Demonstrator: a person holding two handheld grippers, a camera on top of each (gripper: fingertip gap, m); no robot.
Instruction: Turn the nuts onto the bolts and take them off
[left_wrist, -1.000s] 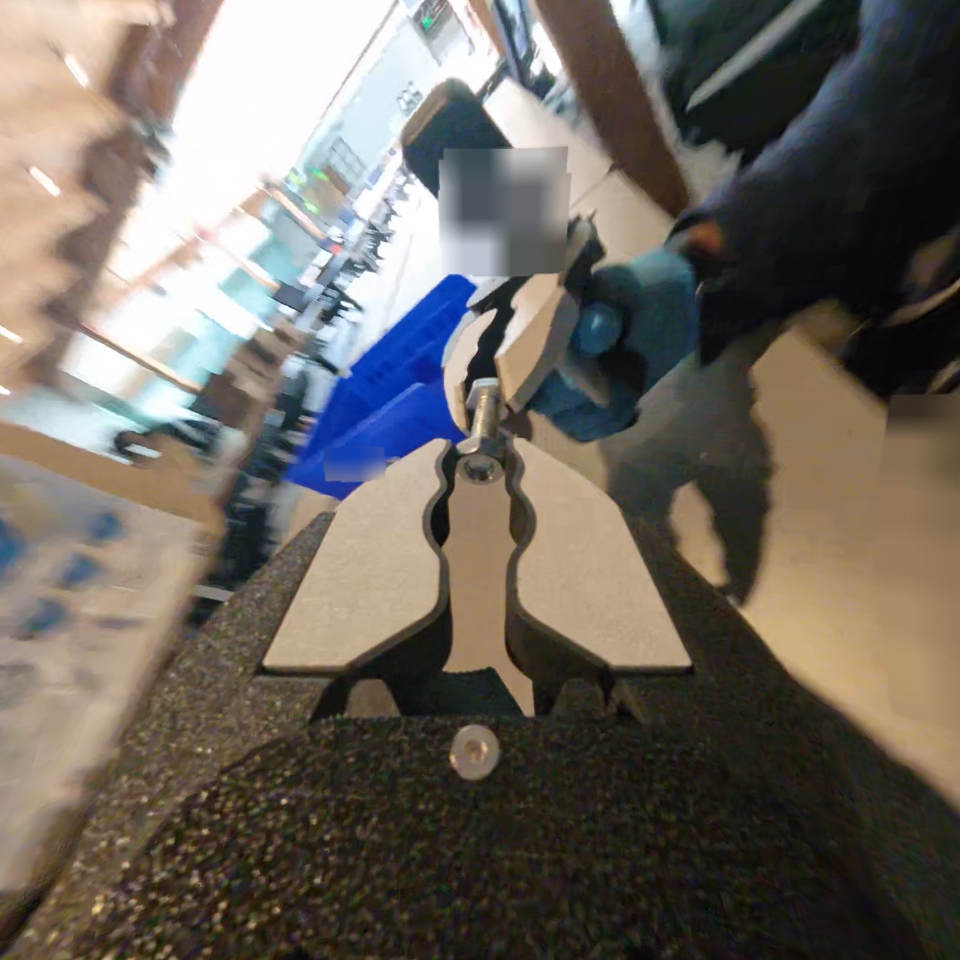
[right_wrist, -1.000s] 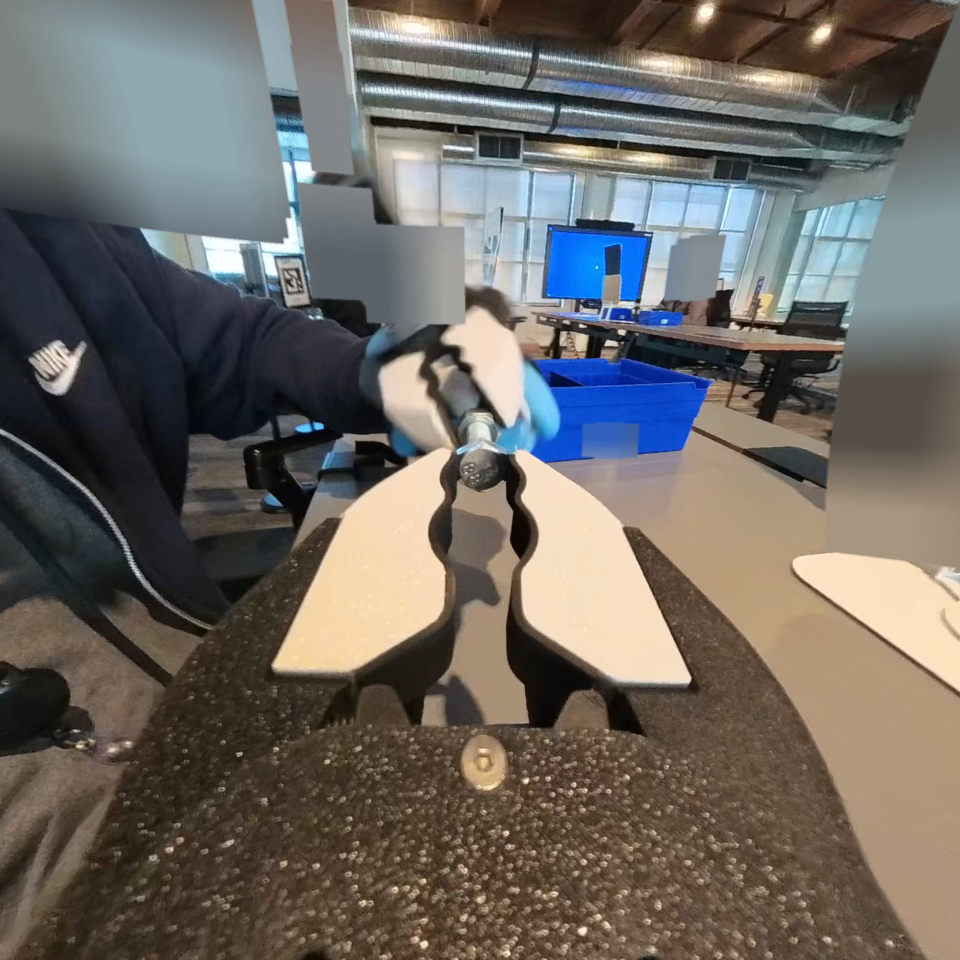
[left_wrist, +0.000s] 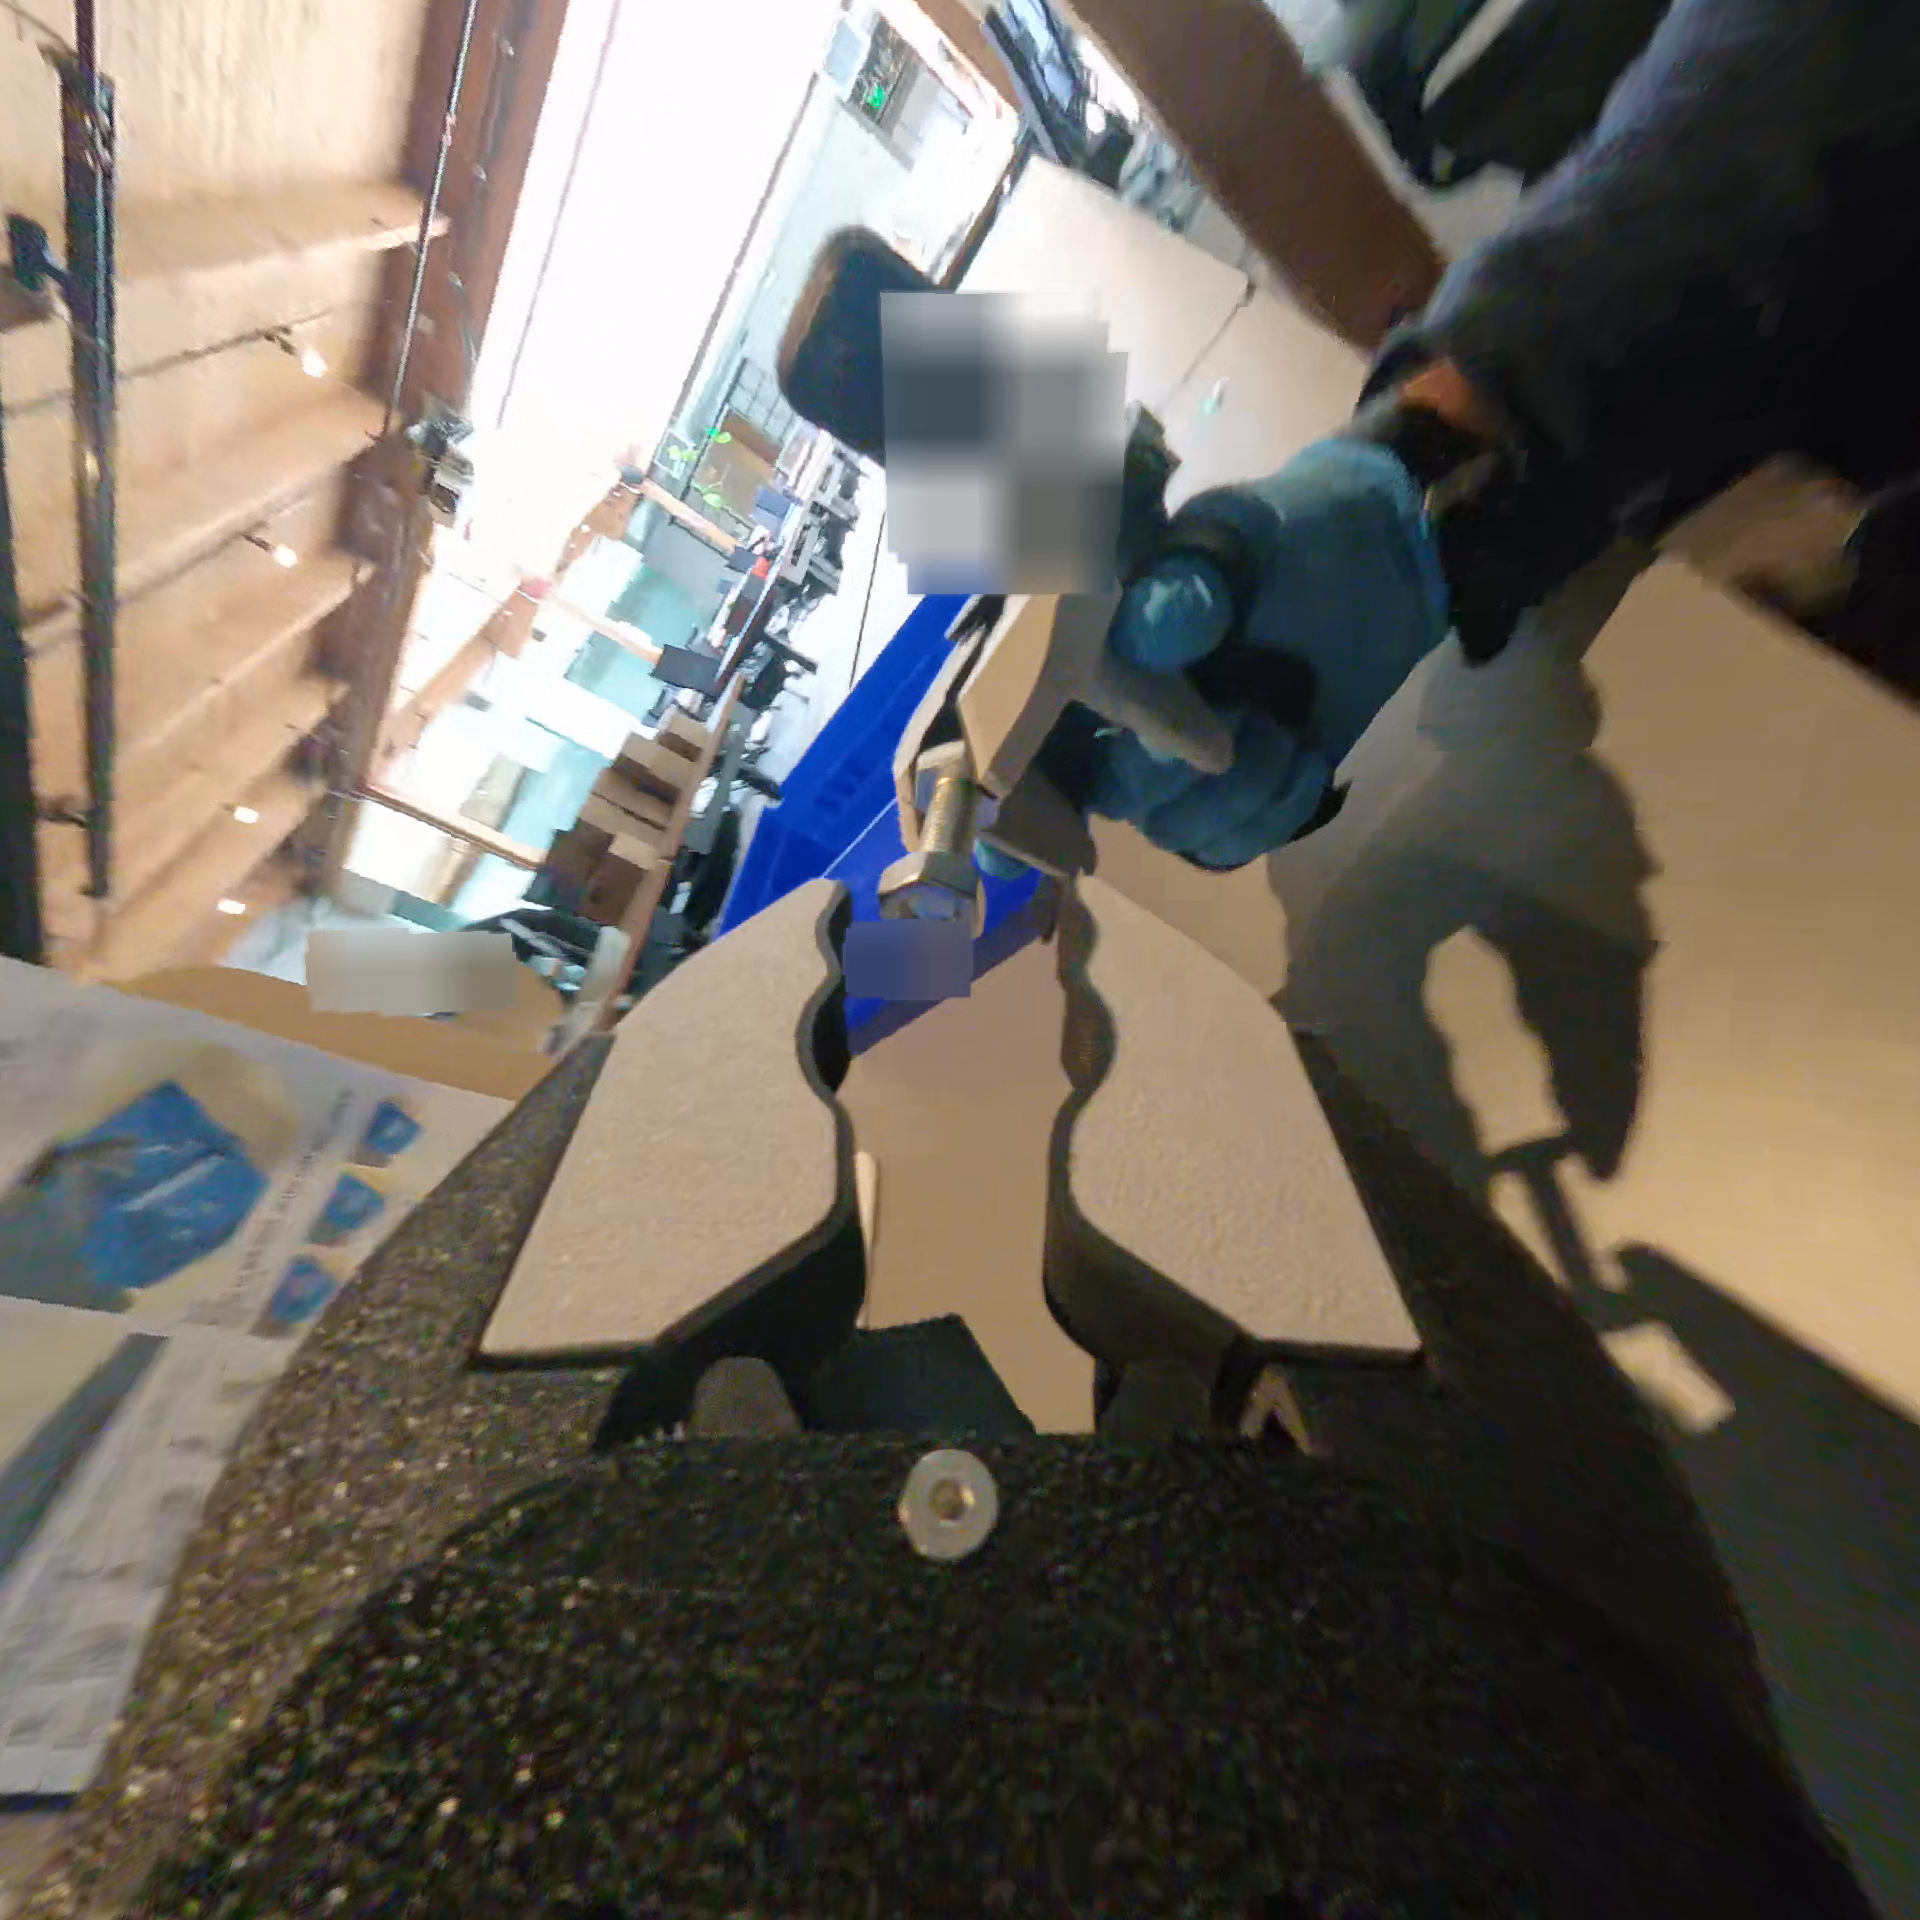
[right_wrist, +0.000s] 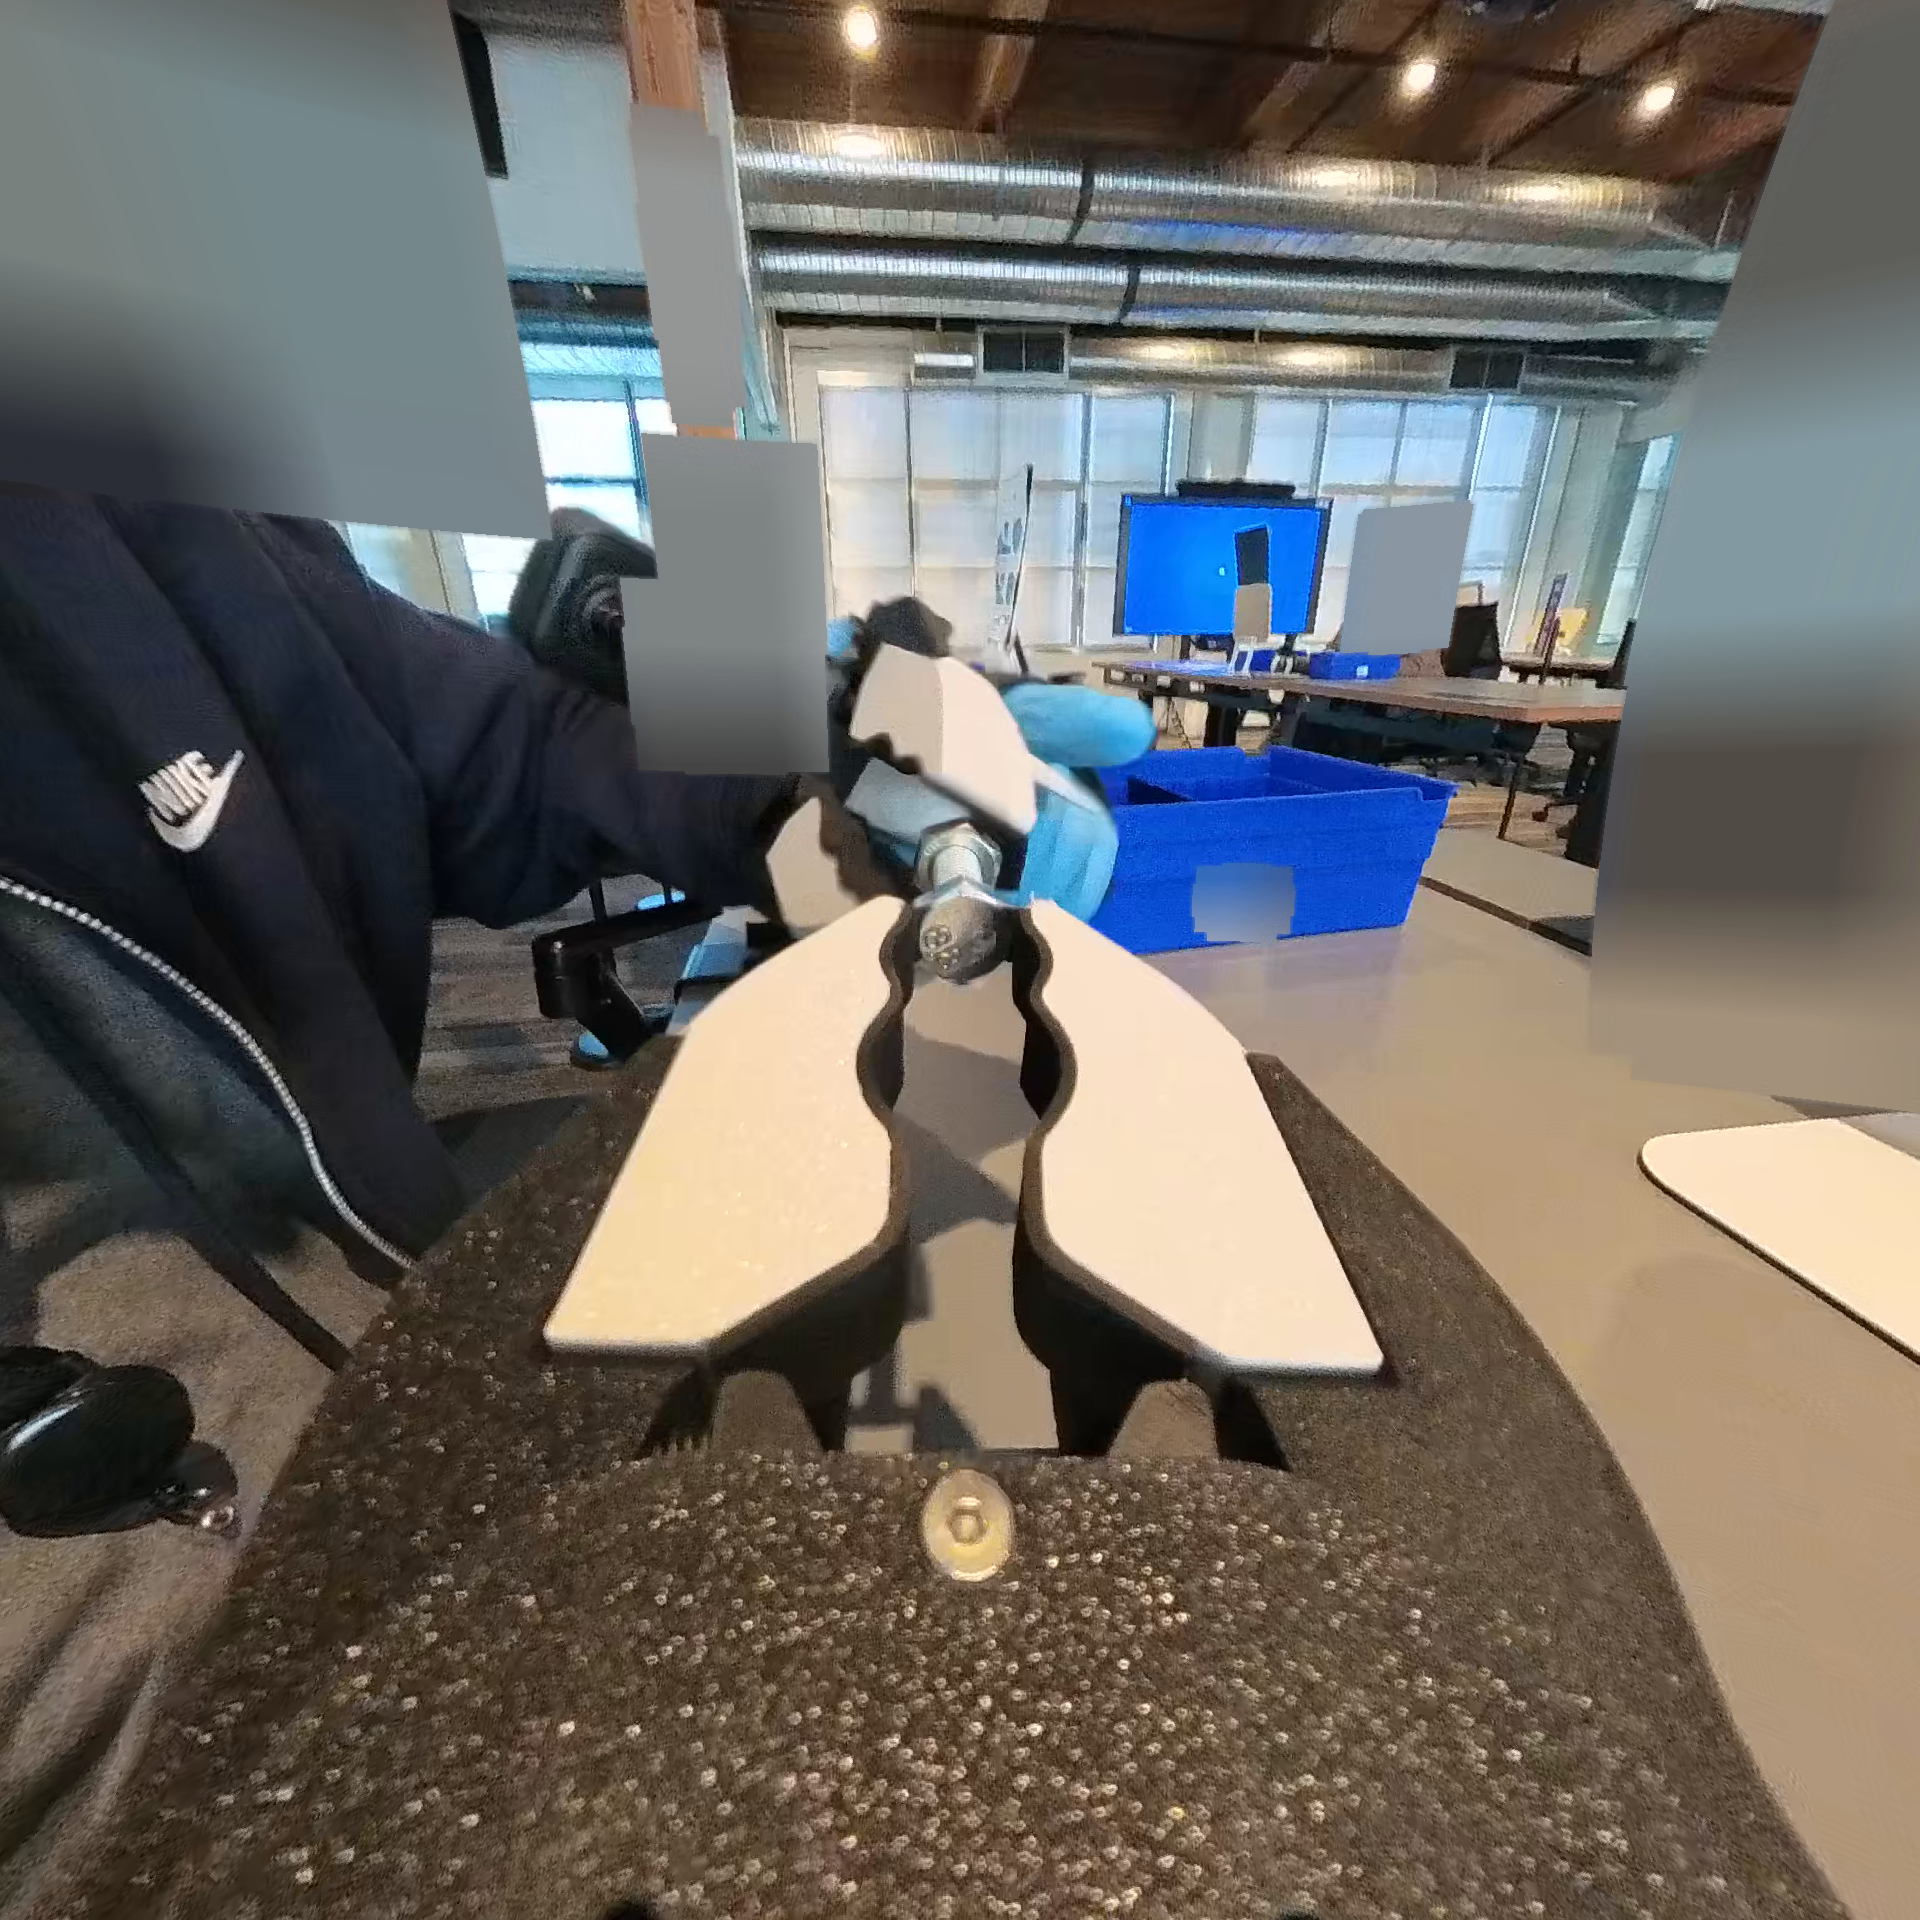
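The right gripper (right_wrist: 961, 916) pinched the bolt (right_wrist: 954, 943) by its head; the left gripper (left_wrist: 951, 912) gaped loosely around the nut (left_wrist: 925, 894). Hard, slick steel, best gripped by the flats.

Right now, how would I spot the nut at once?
In the left wrist view, find the blue bin. In front of it the right gripper holds a threaded bolt pointing at the camera. The nut is the hex collar on the bolt's near end, between the left gripper's open fingertips: faceted, unlike the ridged shaft.
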